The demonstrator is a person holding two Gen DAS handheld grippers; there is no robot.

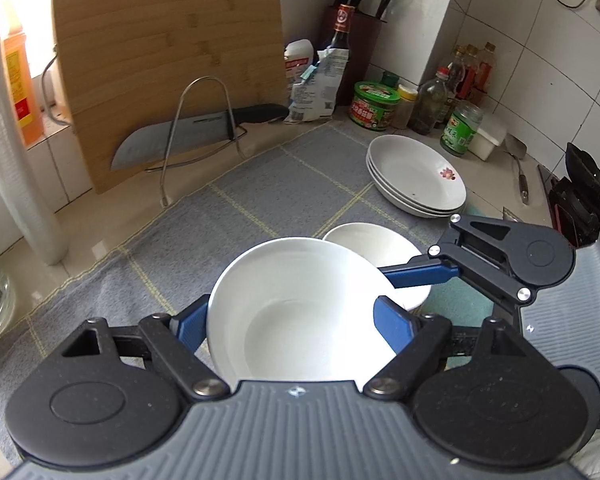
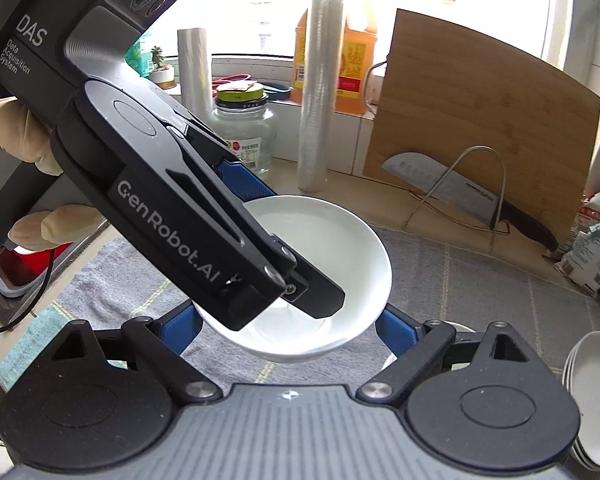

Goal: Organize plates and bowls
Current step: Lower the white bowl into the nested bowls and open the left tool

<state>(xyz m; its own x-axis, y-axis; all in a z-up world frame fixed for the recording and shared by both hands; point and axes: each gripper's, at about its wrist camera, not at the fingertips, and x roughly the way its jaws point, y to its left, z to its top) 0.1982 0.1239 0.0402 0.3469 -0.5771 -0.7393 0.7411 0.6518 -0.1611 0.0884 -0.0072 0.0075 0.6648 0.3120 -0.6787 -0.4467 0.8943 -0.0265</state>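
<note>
A white bowl hangs above the grey mat, and my left gripper is shut on it, blue pads against its two sides. In the right wrist view the same bowl sits between the blue fingers of my right gripper, its lower sides meeting both pads. One right finger reaches in from the right behind the bowl's rim; the other is hidden. A second white bowl rests on the mat just beyond. Three stacked white plates lie at the back right.
A bamboo cutting board and a knife in a wire rack stand at the back. Jars and bottles crowd the tiled corner. A roll of film and a glass jar stand by the window. A gloved hand holds the left gripper.
</note>
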